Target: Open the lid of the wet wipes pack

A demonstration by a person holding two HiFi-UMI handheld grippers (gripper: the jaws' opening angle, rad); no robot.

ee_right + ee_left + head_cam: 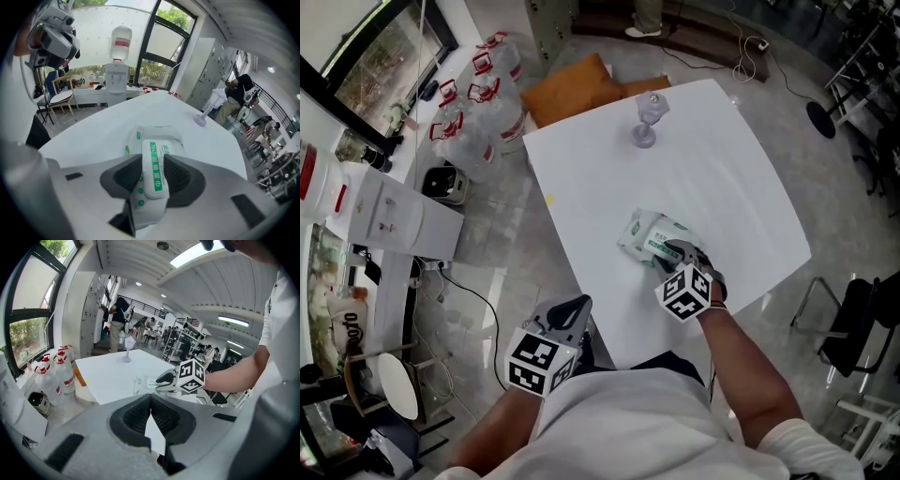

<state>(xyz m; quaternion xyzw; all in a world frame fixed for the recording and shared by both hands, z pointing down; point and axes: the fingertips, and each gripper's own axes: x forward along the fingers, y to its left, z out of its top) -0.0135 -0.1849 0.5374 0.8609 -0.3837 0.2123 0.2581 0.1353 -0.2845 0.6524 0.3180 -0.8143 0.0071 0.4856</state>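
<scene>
Right gripper view: right gripper [150,161] has its jaws apart, straddling the lid [154,183] of the pack [157,137]. The pads sit just beside the lid's edges, maybe touching, hard to call. Pack lies on the table [712,169] beneath it. Left gripper [150,397] hangs off the table, jaws together.

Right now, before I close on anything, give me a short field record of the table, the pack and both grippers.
table: white square tabletop
pack: white-and-green soft wet wipes pack, lying flat near the table's near edge
lid: white plastic flap lid with green stripe, flat on the pack, not lifted
right gripper: jaws apart, straddling the lid
left gripper: jaws together, empty, held back off the table
other: clear stemmed glass, upright at the far side
</scene>
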